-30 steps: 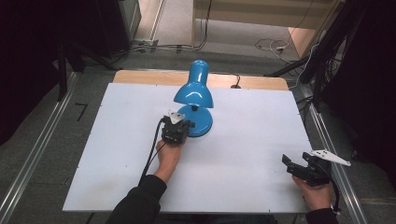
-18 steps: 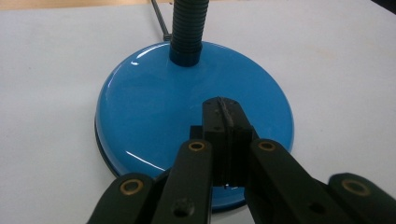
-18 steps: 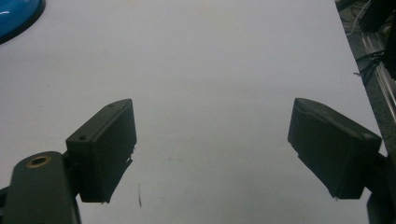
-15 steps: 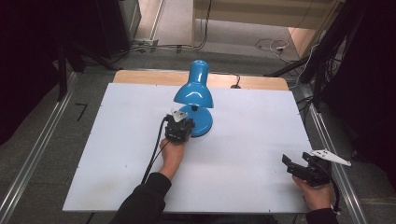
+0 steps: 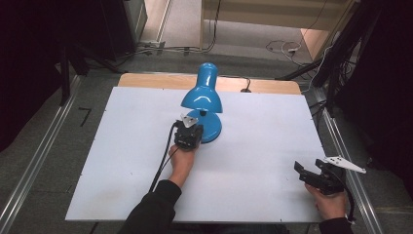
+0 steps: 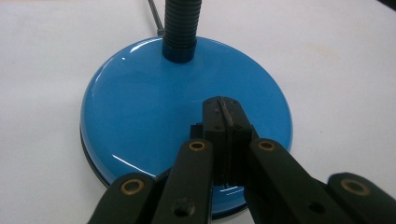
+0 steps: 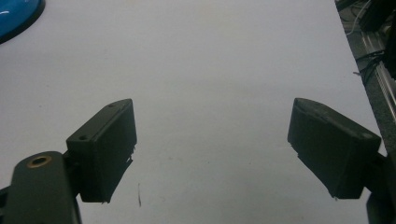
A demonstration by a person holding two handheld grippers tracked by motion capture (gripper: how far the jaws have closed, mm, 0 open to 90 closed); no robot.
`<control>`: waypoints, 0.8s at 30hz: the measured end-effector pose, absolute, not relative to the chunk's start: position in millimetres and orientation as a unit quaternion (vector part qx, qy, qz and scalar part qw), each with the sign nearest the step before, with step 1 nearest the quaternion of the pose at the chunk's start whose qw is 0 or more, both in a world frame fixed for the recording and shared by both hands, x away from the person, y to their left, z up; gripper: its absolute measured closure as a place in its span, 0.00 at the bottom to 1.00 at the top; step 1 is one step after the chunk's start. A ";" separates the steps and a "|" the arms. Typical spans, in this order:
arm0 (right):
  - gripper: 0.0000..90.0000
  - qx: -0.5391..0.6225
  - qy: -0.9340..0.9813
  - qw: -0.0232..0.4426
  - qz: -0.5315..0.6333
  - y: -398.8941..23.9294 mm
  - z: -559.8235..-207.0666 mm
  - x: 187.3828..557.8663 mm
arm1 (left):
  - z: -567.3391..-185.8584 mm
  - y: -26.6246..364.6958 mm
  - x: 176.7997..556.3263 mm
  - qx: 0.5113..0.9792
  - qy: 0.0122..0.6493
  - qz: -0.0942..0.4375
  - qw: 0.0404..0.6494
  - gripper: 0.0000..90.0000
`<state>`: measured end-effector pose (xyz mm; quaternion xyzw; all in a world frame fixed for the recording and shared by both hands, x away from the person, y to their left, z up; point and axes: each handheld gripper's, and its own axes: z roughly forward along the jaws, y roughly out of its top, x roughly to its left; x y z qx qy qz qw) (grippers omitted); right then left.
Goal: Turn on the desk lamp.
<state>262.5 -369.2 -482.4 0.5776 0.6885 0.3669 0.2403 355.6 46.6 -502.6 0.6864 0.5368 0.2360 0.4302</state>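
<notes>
A blue desk lamp (image 5: 202,95) stands at the middle back of the white table (image 5: 122,161), its shade facing down toward me. My left gripper (image 5: 191,127) sits at the front edge of the lamp's round base (image 5: 214,127). In the left gripper view the gripper (image 6: 225,112) is shut with its tips over the glossy blue base (image 6: 140,102), in front of the black ribbed neck (image 6: 181,25); whether the tips touch the base I cannot tell. My right gripper (image 5: 303,170) rests at the table's front right, open (image 7: 212,140) over bare table.
A black cable (image 5: 163,156) trails from the left gripper along the forearm. The lamp's cord (image 5: 246,85) runs off the back edge. Metal rails (image 5: 44,156) flank the table on both sides. Cables lie on the floor behind.
My left gripper has crept forward toward the lamp's base. The right gripper has stayed where it was.
</notes>
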 end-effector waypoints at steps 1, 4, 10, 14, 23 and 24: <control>0.16 0.577 0.689 0.241 0.367 -369.3 -482.3 262.4 | -503.0 46.0 354.7 0.686 0.537 0.240 0.429 1.00; 0.16 0.578 0.688 0.241 0.367 -369.5 -481.9 261.9 | -505.0 44.1 350.3 0.688 0.532 0.239 0.432 1.00; 0.16 0.575 0.689 0.243 0.367 -369.2 -481.8 262.1 | -504.3 44.6 349.5 0.686 0.535 0.230 0.436 1.00; 0.16 0.577 0.687 0.243 0.369 -370.3 -481.8 262.2 | -502.6 47.2 348.4 0.689 0.534 0.224 0.436 1.00; 0.16 0.578 0.686 0.244 0.367 -371.0 -481.3 261.2 | -493.0 51.7 339.9 0.678 0.531 0.233 0.452 1.00; 0.16 0.578 0.686 0.244 0.367 -370.8 -481.2 261.1 | -491.6 51.7 338.7 0.677 0.530 0.235 0.453 1.00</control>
